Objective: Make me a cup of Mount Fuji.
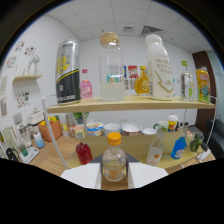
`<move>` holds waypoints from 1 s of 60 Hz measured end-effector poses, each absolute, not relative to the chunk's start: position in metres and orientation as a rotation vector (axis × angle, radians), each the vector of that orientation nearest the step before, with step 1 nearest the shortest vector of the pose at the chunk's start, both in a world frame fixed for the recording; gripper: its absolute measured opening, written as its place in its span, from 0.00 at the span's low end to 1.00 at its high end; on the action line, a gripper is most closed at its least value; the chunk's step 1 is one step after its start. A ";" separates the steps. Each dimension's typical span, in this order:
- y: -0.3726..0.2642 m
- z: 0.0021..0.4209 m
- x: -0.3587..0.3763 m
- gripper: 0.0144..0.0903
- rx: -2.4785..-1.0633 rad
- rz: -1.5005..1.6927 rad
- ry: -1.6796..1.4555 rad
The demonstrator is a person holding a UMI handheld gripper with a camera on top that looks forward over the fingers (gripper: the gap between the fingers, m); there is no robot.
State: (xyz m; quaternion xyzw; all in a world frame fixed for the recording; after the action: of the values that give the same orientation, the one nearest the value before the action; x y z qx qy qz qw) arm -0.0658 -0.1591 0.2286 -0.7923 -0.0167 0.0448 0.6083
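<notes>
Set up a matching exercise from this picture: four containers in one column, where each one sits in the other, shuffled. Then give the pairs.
1. small bottle with orange cap
2. black and yellow can
3. tall white bottle
4. clear jar with cork lid

A. upper shelf, between can and white bottle
B. between the fingers of the claw
C. upper shelf, right of the clear jar
D. upper shelf, beside the small pink bottle

Pairs: 1-B, 2-D, 3-C, 4-A

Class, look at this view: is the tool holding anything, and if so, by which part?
It cannot be told. A small clear glass bottle with an orange cap stands just ahead of the tool, but the tool's tips are hidden in darkness below it.
</notes>
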 end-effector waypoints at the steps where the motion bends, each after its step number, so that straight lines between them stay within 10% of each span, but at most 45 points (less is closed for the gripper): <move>1: -0.163 0.228 -0.067 0.28 -1.832 0.108 -0.041; 26: -0.236 0.151 -0.074 0.28 -1.940 0.539 0.398; 60: -0.206 0.157 -0.051 0.27 -1.268 1.584 1.428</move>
State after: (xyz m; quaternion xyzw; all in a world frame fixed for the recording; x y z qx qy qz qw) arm -0.0510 -0.2059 0.1569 -0.4834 0.5444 0.6041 0.3242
